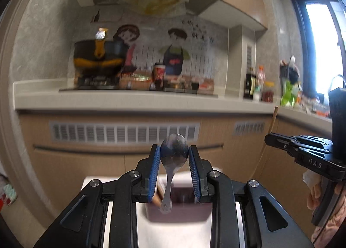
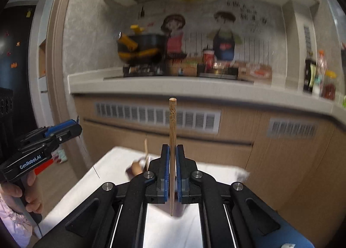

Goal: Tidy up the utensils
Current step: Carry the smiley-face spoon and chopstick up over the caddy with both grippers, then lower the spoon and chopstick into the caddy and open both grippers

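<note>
Left gripper [image 1: 174, 169] clamps spoon [image 1: 173, 159] by the bowl, handle hanging above the holder [image 1: 179, 209]. Right gripper [image 2: 172, 174] pinches chopstick [image 2: 172, 140] upright, also above it. Both vertical, likely for dropping in.

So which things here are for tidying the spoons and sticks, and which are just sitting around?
For the job:
- metal spoon, gripped in the left gripper
- wooden chopstick, gripped in the right gripper
- brown utensil box on the white table

Just sitting around:
- black pot on the stove
- red cup
- sauce bottles
- green bag
</note>
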`<state>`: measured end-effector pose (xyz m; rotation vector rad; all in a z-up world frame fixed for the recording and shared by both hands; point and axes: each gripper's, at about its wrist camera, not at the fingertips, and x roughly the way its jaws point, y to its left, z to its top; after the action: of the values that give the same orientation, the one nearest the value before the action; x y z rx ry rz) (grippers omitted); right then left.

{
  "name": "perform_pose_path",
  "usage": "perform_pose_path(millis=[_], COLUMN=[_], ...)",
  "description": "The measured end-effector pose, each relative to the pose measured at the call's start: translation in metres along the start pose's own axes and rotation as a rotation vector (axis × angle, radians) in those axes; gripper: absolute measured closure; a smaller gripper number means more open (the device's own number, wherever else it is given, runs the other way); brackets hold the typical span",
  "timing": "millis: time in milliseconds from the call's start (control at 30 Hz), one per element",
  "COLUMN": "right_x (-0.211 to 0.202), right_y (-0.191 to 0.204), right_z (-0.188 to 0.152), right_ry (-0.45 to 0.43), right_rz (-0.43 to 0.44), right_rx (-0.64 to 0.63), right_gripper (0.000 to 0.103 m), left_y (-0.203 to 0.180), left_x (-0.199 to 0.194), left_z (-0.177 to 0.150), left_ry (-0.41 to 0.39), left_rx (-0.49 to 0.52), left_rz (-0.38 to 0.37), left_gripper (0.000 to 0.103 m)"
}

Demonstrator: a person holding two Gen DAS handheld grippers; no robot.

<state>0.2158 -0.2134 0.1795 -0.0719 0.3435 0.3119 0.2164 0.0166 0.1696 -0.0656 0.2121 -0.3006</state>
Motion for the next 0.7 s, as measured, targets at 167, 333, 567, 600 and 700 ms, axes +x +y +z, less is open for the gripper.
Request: perform_pose_path(millis=[167, 333, 567, 600, 700], right_x=[0.019, 0.045, 0.072, 0.076, 0.088], right_y=[-0.002, -0.003, -0.009, -0.01, -0.011], right_z=[0.037, 0.041, 0.026, 0.024, 0.016], right_ry=[-0.05, -0.037, 0.033, 0.041, 0.061], right_rz=[-0.045, -0.056, -0.045, -0.042, -0.04], right_rx=[-0.032, -0.034, -0.017, -0.012, -0.007], right_gripper=[0.098, 0.098, 0.098, 0.098, 0.098], left_y=[0.006, 0.017, 0.039, 0.042, 0.045], left_x=[0.028, 0.055, 0.084, 0.087, 0.088], left_z=[0.029, 0.032, 0.004, -0.001, -0.021], left_ry=[-0.039, -0.037, 0.068, 0.087, 0.124], left_rx=[0.002, -0.031, -0.08, -0.09, -0.105], left_rz=[-0.007, -0.007, 0.017, 0.016, 0.022], left_gripper=[0.075, 0.075, 0.075, 0.075, 0.075])
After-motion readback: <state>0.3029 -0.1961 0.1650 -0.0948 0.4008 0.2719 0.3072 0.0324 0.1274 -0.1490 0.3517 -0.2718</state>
